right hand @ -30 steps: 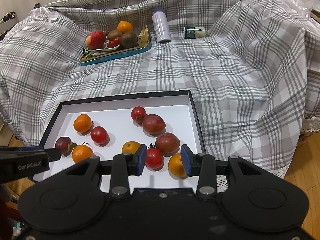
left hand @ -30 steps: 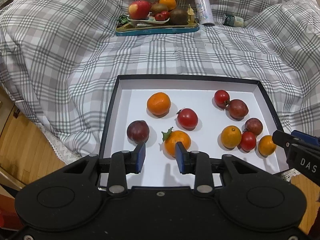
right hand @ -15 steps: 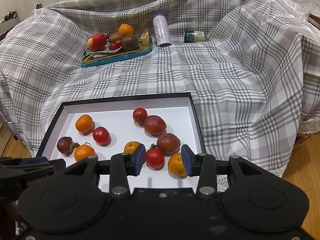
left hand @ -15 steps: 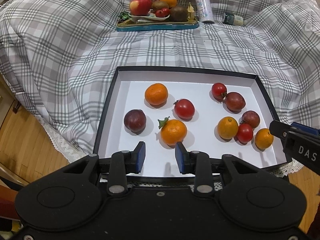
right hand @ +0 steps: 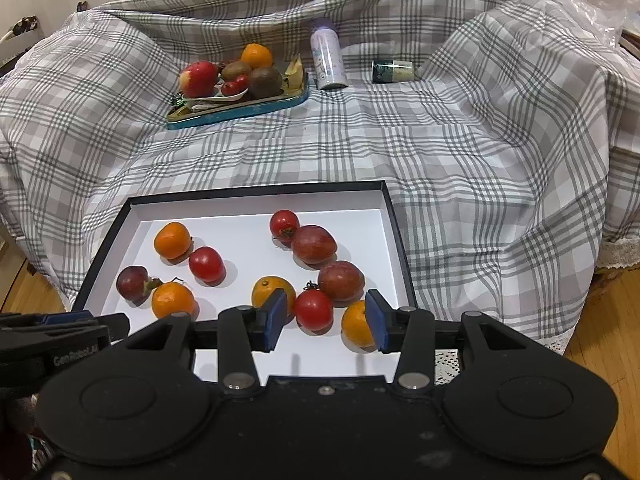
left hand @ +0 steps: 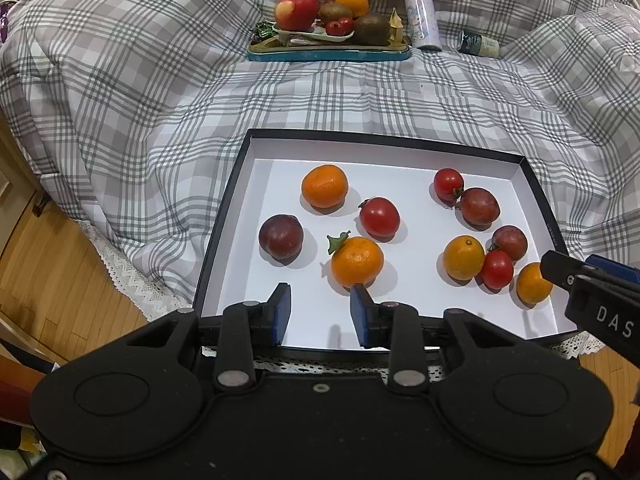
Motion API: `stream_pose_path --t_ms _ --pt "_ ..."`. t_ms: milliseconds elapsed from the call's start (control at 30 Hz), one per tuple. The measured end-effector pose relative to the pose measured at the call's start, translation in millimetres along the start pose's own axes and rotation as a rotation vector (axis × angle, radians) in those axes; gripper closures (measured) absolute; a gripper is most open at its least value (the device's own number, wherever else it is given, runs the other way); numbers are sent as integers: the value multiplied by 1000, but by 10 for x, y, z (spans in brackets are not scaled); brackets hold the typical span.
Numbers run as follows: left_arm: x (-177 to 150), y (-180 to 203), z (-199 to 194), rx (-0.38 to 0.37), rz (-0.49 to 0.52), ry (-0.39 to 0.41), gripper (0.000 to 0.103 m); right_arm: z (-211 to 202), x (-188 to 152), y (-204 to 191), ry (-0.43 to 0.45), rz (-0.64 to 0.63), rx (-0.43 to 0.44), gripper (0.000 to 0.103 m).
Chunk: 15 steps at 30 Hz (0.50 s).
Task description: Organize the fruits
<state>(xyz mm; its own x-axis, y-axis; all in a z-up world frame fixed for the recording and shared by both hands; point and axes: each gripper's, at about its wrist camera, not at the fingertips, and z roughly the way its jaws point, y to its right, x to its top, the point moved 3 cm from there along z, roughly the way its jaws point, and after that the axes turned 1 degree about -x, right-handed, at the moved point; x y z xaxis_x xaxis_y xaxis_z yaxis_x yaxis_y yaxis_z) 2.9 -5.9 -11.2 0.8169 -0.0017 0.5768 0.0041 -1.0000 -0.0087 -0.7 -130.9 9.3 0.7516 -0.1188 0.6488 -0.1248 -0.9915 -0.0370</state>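
— While I had both wrist feeds up, what did the room look like?

— I saw a grey plaid cloth (left hand: 168, 92) draped over everything, with wood floor (left hand: 44, 248) showing at the lower left. A black-rimmed white tray (left hand: 236, 184) lay on the cloth and held the loose fruit. Far back sat a teal tray (right hand: 240, 110) heaped with fruit, a pale spray can (right hand: 327, 58) beside it, and a small dark jar (right hand: 393, 71) lying on its side.

— Anything different from half a second before?

— My left view had drawn closer again; the fruit filled more of it. The fruit itself had not shifted.

— And the grippers?

— My left gripper (left hand: 320, 310) hovered spread and empty over the tray's near edge, its right pad just in front of the leafed tangerine (left hand: 357, 261), with a dark plum (left hand: 281, 236) off to the left. My right gripper (right hand: 326, 320) was also spread, empty, a red tomato (right hand: 313, 309) framed between its pads and a small orange (right hand: 357, 322) partly behind the right one.
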Motion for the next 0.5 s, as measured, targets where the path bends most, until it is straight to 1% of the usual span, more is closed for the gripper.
stream_pose_path --t_ms 500 --pt "-10 21 -21 7 11 9 61 -36 -23 -73 4 -33 20 56"
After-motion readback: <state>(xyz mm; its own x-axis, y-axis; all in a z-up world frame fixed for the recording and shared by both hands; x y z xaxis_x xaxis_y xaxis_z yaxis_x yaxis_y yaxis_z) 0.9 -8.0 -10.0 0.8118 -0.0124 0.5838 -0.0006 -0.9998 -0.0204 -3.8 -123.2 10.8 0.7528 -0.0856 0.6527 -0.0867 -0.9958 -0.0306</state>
